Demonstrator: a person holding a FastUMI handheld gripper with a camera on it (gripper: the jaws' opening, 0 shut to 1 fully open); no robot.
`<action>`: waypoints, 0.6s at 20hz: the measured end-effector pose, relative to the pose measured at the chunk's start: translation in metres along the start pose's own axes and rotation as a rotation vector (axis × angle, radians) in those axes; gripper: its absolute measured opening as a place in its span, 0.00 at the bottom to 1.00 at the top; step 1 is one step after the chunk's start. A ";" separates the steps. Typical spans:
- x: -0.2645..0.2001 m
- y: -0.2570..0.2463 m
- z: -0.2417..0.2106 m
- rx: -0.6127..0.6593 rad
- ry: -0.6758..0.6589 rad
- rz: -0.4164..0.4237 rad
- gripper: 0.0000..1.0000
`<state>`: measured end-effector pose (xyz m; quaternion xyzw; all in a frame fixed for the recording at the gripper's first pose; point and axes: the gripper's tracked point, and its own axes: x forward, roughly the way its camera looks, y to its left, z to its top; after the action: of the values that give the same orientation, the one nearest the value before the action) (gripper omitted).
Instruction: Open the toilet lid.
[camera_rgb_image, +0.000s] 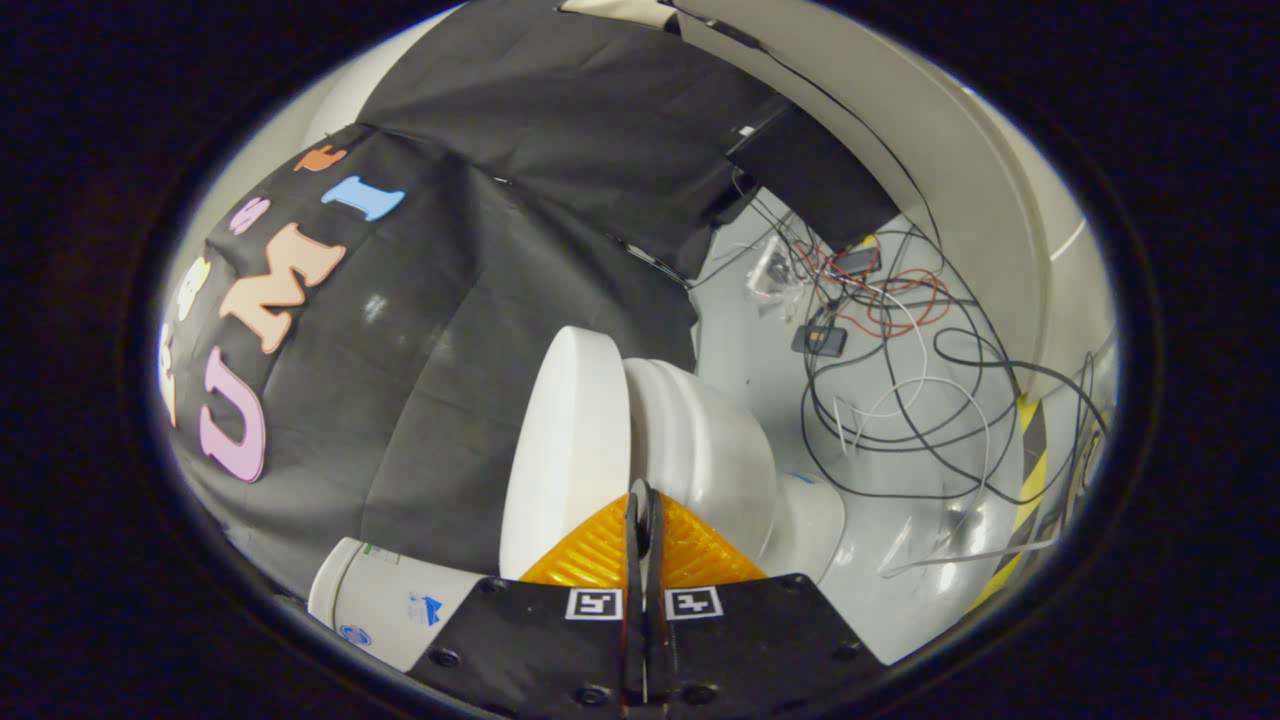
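At the centre of the frame, we see the toilet lid (565, 440) raised apart from the white bowl (705, 450), the view rolled sideways. Our gripper (641, 500) sits at the gap between them, fingers clenched together, grasping nothing. At lower left lies the cistern (385, 600); at right, tangled cables (900, 380) sprawl over the grey floor (750, 370).

Black cloth wall (480, 300) hangs in folds, pale curved panel (960, 170) beside it. Glossy light grey floor (760, 360) with glare, a tangle of black, white and red cables (900, 400) plus a couple of small devices (820, 340) on it. Yellow-black hazard tape (1030, 470) along the floor's far edge.
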<state>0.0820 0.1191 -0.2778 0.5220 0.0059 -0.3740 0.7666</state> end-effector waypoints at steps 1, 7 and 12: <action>-0.004 0.009 0.004 -0.025 -0.011 0.008 0.02; -0.041 0.089 0.019 -0.177 -0.085 0.145 0.01; -0.072 0.150 0.010 -0.321 -0.110 0.232 0.01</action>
<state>0.1136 0.1784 -0.1249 0.3691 -0.0367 -0.3057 0.8769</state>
